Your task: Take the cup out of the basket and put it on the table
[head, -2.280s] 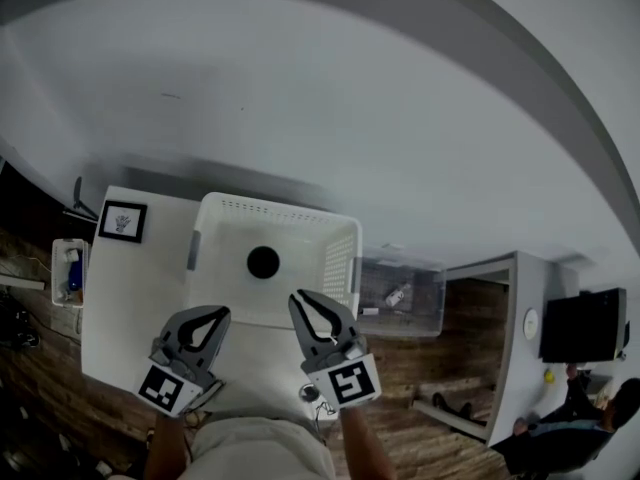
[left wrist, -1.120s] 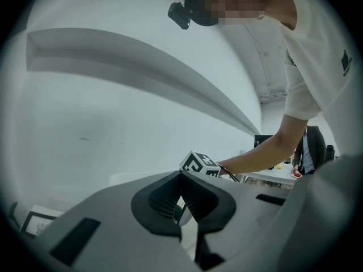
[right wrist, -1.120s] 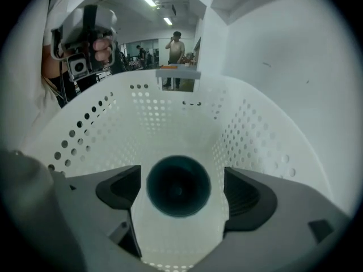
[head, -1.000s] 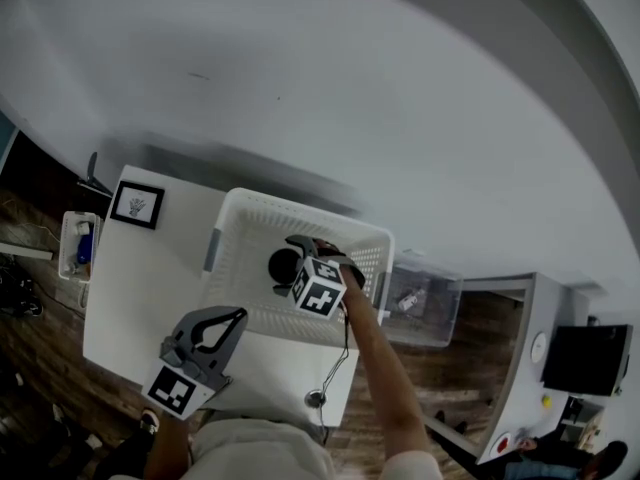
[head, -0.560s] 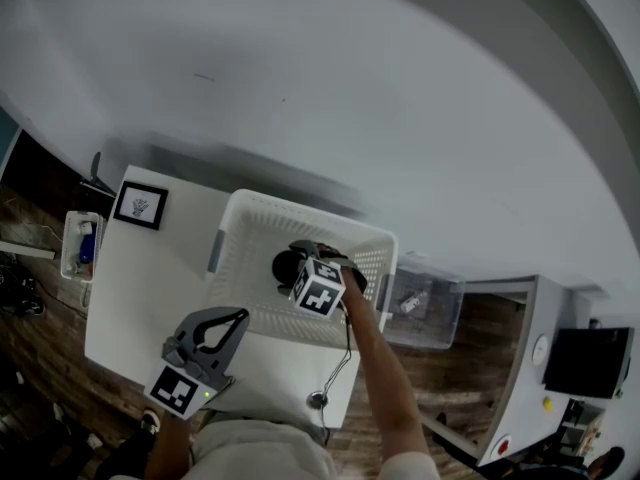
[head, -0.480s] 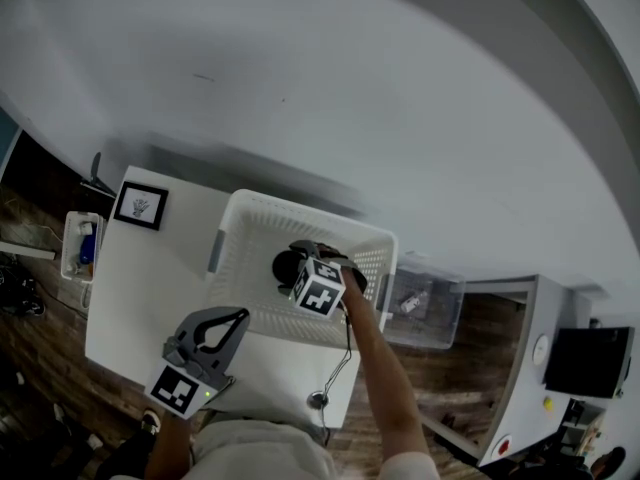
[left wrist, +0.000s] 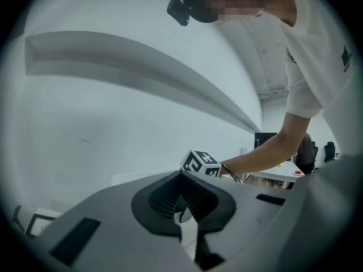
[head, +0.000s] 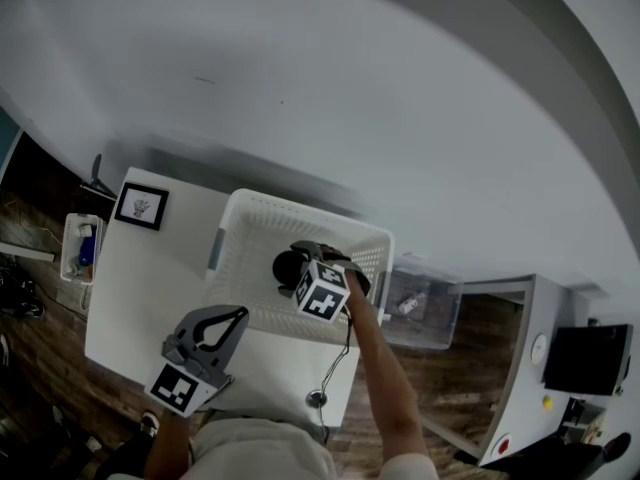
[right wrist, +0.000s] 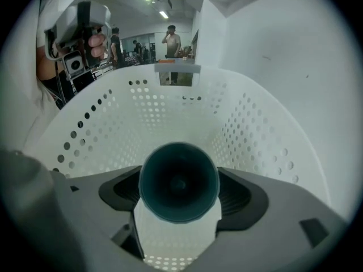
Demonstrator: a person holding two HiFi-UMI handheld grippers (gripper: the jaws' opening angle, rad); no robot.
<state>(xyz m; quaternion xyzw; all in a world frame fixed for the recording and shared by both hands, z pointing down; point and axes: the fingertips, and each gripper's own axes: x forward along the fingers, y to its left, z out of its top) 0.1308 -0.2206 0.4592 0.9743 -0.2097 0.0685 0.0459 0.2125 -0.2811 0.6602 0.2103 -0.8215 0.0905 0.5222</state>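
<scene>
Right tongs are clamped on the dark teal cup, one pad at its 3 o'clock and one at its 9 o'clock, with the camera looking straight into its mouth. Around it rise the perforated white walls of the basket, so the cup is inside the basket. Whether it has left the basket floor cannot be told. Left tongs have their tips together on nothing and hang over the near edge of the desk, at about 7 o'clock from the basket. The grasp looks made. The lift out, and the setting down on the bare desk open at the basket's 9 o'clock, are not yet done.
</scene>
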